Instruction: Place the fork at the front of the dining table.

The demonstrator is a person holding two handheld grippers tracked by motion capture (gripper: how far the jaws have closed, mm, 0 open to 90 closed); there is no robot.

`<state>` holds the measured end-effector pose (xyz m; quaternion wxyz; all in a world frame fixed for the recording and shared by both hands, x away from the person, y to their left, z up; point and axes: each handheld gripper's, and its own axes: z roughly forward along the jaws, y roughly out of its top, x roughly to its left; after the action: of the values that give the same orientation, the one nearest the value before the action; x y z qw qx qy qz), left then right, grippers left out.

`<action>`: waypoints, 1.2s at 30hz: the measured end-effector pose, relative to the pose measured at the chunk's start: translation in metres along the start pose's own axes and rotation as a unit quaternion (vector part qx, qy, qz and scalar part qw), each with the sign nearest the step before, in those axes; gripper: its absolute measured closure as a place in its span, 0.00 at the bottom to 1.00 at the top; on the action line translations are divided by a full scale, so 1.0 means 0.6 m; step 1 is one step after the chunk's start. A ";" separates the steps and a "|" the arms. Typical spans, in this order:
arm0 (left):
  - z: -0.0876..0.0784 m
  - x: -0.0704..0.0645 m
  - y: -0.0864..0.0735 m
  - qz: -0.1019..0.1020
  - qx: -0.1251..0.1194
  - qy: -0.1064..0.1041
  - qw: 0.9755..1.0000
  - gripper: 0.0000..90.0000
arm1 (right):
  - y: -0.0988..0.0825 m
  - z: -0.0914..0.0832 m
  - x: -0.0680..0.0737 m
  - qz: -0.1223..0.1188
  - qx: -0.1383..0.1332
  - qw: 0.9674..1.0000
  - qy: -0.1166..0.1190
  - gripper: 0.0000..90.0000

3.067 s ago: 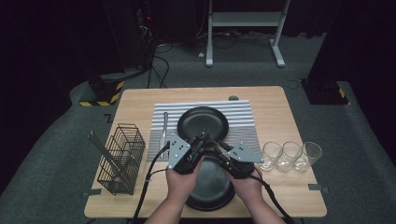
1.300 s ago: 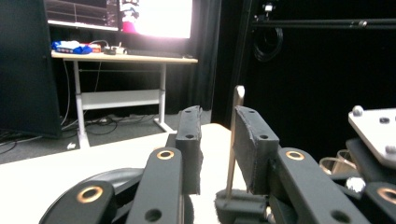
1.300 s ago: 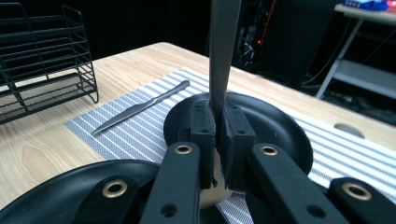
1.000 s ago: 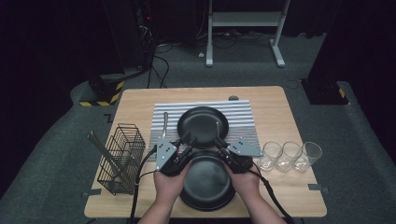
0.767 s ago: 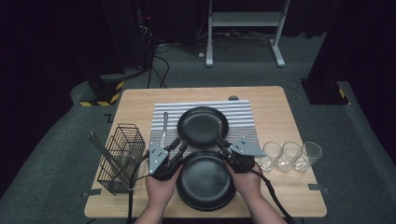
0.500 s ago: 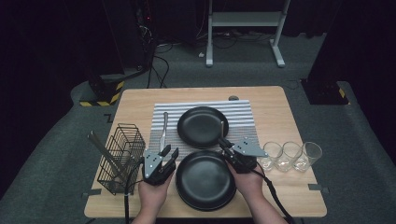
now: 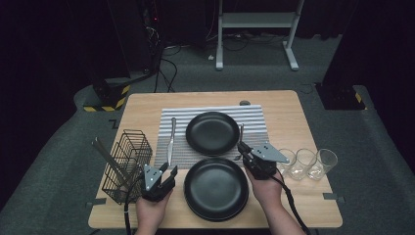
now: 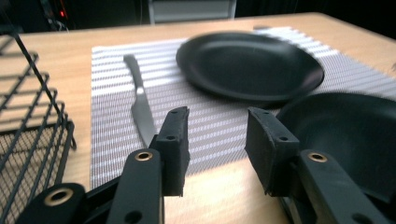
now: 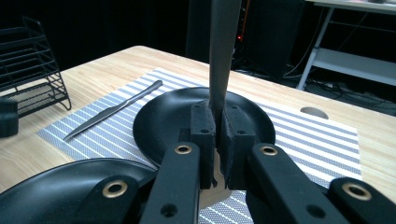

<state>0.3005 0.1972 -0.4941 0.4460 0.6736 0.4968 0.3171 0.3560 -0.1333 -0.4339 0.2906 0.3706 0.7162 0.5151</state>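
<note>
Dark room, pale wooden desk, lower middle of the high view.

Nearest: near plate, black, flat on bare wood between the two hands at lower centre.

Left gripper, lower left, just beside that plate's left rim. Jaws released and have just been opening. Nothing lies between them in the left gripper view, just placemat and desk ahead. Wire basket close on its outer side. The knife lies straight ahead on the striped placemat.

Right gripper, right of centre, jaws clenched on a utensil. It is a slim grey piece of cutlery gripped near one end. In the right gripper view its shaft rises out of the top of the frame. Which end is gripped: cannot tell.

Beyond: far plate on the placemat, centre. Three glasses in a row just right of the right hand.

Risks, as judged:
- End-on grip with a long free length. The utensil could pivot or slide in the pads and clatter onto the far plate's rim.
- A rightward swing of the right wrist could topple the nearest glass.
- The open left jaws could nudge the knife askew or snag the basket wire if pushed forward carelessly.
</note>
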 end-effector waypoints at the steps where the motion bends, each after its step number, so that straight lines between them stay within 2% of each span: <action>1: 0.000 0.001 -0.001 0.001 0.004 0.000 1.000 0.65 | 0.000 0.000 0.000 0.000 0.000 1.000 0.000 0.94; 3: 0.002 0.004 -0.005 -0.002 0.013 -0.001 1.000 0.63 | 0.000 -0.001 -0.004 0.001 0.001 1.000 -0.004 0.94; 5: 0.007 0.005 -0.013 0.005 0.029 -0.008 1.000 0.60 | 0.000 -0.003 -0.008 0.002 0.002 1.000 -0.009 0.94; 7: 0.007 0.005 -0.019 0.014 0.034 -0.003 0.999 0.59 | -0.001 -0.003 -0.010 0.003 0.004 1.000 -0.012 0.94; 10: 0.005 0.008 -0.030 0.010 0.040 0.002 0.999 0.59 | -0.003 -0.004 -0.012 0.001 0.004 1.000 -0.015 0.94; 13: 0.006 0.009 -0.038 0.015 0.049 0.005 0.999 0.59 | -0.004 -0.003 -0.015 0.003 0.006 1.000 -0.017 0.94; 15: 0.008 0.007 -0.044 0.025 0.066 0.020 0.997 0.60 | -0.006 -0.002 -0.018 0.006 0.006 1.000 -0.020 0.94; 16: 0.009 0.005 -0.048 0.030 0.078 0.021 0.996 0.62 | -0.007 -0.002 -0.021 0.011 0.006 1.000 -0.025 0.94; 17: 0.009 0.005 -0.048 0.030 0.078 0.021 0.996 0.62 | -0.007 -0.002 -0.021 0.011 0.006 1.000 -0.025 0.94; 20: 0.009 -0.001 -0.054 0.049 0.086 0.024 0.995 0.61 | -0.009 -0.002 -0.025 0.011 0.012 0.999 -0.033 0.94; 25: 0.013 0.008 -0.056 0.037 0.100 0.026 0.994 0.60 | -0.012 0.003 -0.028 0.014 0.021 0.999 -0.039 0.94; 26: 0.017 0.013 -0.058 0.030 0.114 0.021 0.993 0.60 | -0.014 0.007 -0.029 0.018 0.024 0.999 -0.039 0.94; 28: 0.018 0.014 -0.058 0.029 0.118 0.018 0.992 0.59 | -0.014 0.009 -0.028 0.017 0.026 0.999 -0.040 0.94; 30: 0.018 0.012 -0.058 0.038 0.119 0.016 0.992 0.57 | -0.016 0.017 -0.028 0.013 0.031 0.998 -0.049 0.94; 33: 0.022 0.010 -0.059 0.043 0.136 0.016 0.990 0.52 | -0.017 0.019 -0.029 0.013 0.033 0.998 -0.052 0.94; 35: 0.023 0.011 -0.058 0.038 0.137 0.013 0.990 0.52 | -0.019 0.024 -0.032 0.013 0.038 0.998 -0.056 0.94; 36: 0.024 0.015 -0.058 0.029 0.140 0.006 0.990 0.50 | -0.020 0.028 -0.035 0.017 0.042 0.997 -0.059 0.94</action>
<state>0.3022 0.2056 -0.5318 0.3353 0.7415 0.5192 0.2610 0.3784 -0.1442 -0.4494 0.3078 0.4245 0.7122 0.4668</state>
